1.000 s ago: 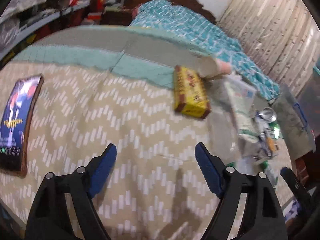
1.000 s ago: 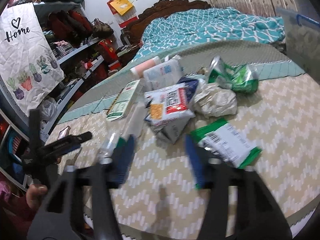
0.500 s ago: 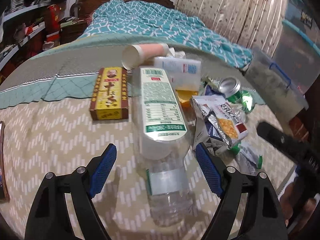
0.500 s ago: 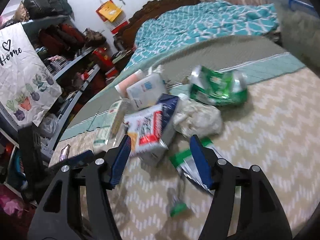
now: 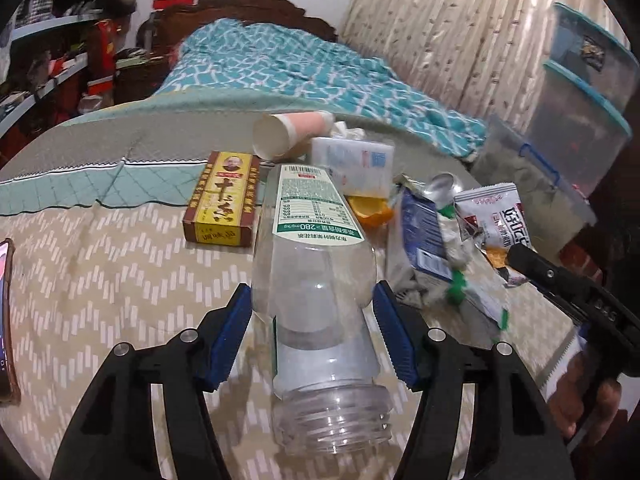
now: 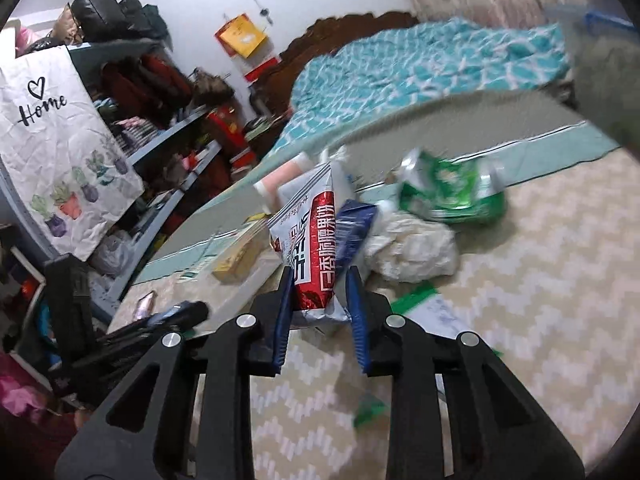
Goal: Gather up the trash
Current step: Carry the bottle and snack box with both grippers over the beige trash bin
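My left gripper (image 5: 312, 332) has its blue pads against both sides of a clear plastic bottle (image 5: 316, 280) with a green-and-white label, lying mouth toward me on the zigzag cloth (image 5: 100, 280). My right gripper (image 6: 320, 312) is closed on a red-and-silver snack packet (image 6: 312, 248), also seen in the left wrist view (image 5: 492, 216). Around it lie a blue packet (image 6: 354, 228), crumpled white paper (image 6: 412, 248) and a crushed green can (image 6: 448, 192).
A yellow-brown box (image 5: 224, 200), a pink paper cup (image 5: 288, 136), a white tissue pack (image 5: 352, 160) and orange peel (image 5: 372, 212) lie behind the bottle. A phone (image 5: 4, 320) sits at the left edge. Shelves (image 6: 160, 140) and a bed (image 5: 288, 68) stand beyond.
My left gripper moved forward and closed around the bottle. My right gripper moved in and closed on the snack packet, which now stands up between its pads.
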